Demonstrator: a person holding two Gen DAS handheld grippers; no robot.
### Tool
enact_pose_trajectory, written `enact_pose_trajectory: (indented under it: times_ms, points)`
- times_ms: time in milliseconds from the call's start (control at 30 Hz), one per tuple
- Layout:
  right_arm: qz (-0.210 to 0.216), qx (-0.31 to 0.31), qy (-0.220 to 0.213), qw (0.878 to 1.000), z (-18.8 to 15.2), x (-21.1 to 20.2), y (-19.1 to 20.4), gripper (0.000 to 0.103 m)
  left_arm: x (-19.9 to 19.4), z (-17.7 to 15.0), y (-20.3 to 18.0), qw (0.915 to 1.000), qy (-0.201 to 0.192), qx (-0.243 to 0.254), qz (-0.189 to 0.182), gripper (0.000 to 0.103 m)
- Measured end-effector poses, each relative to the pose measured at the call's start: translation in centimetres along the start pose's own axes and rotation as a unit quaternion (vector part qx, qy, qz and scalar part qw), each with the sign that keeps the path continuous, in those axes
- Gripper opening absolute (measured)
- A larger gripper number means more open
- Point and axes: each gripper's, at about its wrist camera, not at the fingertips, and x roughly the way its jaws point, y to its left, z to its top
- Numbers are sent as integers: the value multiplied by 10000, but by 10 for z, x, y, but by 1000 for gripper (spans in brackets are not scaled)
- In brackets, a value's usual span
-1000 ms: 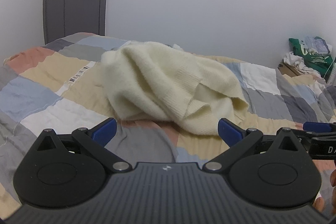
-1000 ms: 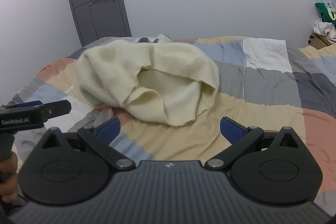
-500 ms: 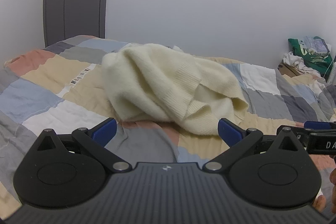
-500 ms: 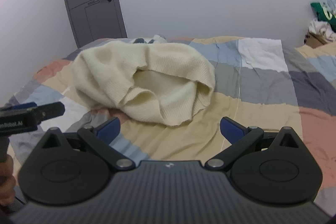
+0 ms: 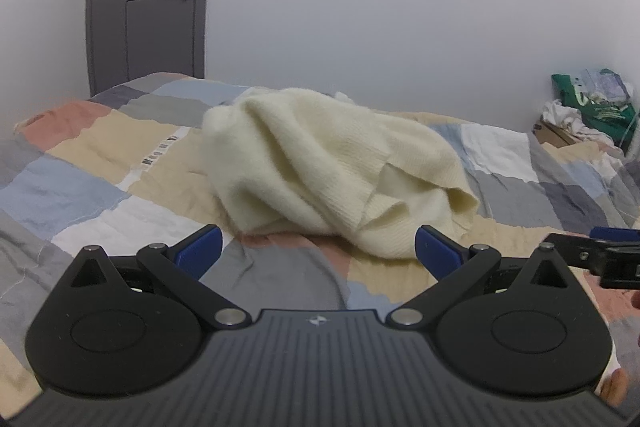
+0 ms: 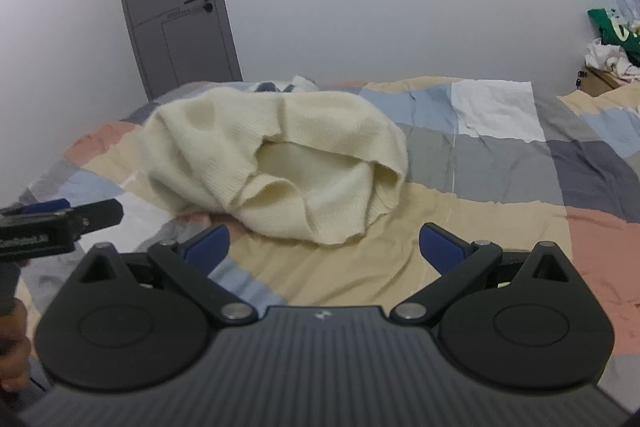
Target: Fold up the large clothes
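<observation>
Patchwork quilt (image 5: 100, 163) under cream sweater (image 5: 332, 163), grey door (image 5: 148, 3) behind.

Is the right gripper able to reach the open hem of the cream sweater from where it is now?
Probably yes. The right gripper is open and empty, and the cream sweater lies crumpled on the patchwork quilt just ahead, its hem opening facing the gripper. Only bare quilt lies between them. The left gripper is off to the side.

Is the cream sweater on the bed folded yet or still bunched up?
Bunched up: the cream sweater sits in a rumpled heap, hem gaping open.
</observation>
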Motion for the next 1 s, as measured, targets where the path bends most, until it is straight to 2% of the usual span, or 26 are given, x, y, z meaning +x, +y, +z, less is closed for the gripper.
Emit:
enact_pose_trajectory:
  times_ms: [233,400,567,733,833,900,1000]
  points:
    - [5,111,-91,9999,0,-5,-3,103,1,-1,4,9999,35,-61,-76,103]
    - [206,494,24,9986,3,3,-12,103,5,2,7,9998,17,-131,-161,103]
    - [346,849,137,9957,30,26,-22,103,29,21,18,9978,137,-488,-417,103]
    - [403,1117,304,9925,63,71,-35,103,74,45,32,9934,365,-922,-583,102]
    - [349,1215,499,9907,71,110,-47,103,111,53,39,9916,540,-1013,-592,102]
    - [286,1188,527,9911,71,136,-55,100,135,51,45,9897,618,-1132,-622,102]
    - [247,1243,485,9908,61,167,-72,100,163,35,57,9842,539,-1350,-1009,102]
